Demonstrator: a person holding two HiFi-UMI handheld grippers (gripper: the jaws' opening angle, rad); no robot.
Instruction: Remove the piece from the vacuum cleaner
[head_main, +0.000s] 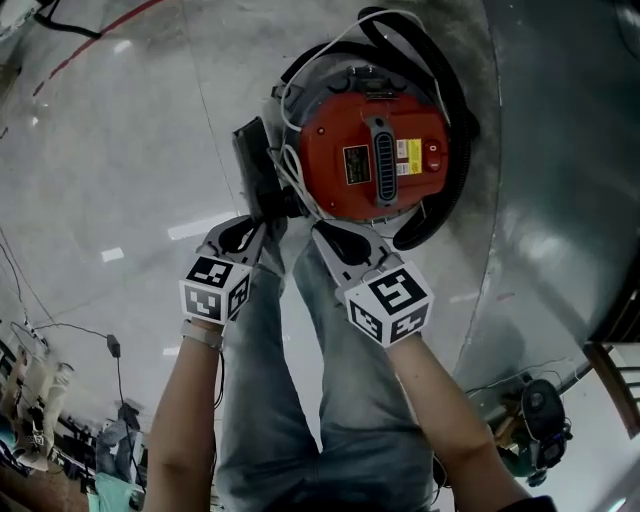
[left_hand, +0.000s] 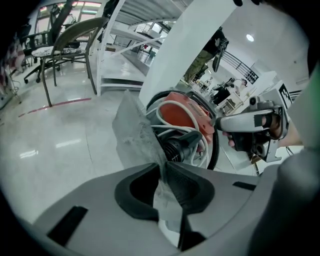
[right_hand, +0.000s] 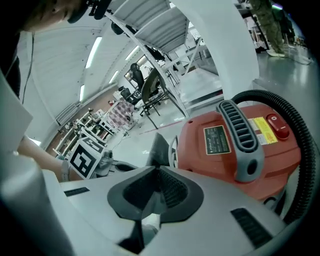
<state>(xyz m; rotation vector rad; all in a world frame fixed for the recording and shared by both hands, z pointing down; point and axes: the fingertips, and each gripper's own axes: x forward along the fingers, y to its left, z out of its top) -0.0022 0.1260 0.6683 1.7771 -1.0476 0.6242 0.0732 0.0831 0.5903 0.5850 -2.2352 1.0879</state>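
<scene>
Left gripper (head_main: 265, 218) and right gripper (head_main: 320, 233): pale grey plastic, black ribbed pads (right_hand: 172, 192), a black-and-white marker cube (head_main: 390, 305) on each. Faded blue jeans (head_main: 330, 420), pale wristband (head_main: 200, 335) on the left.

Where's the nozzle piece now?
In the head view, the nozzle piece is left of the vacuum cleaner, its near end in the left hand-held gripper.
</scene>
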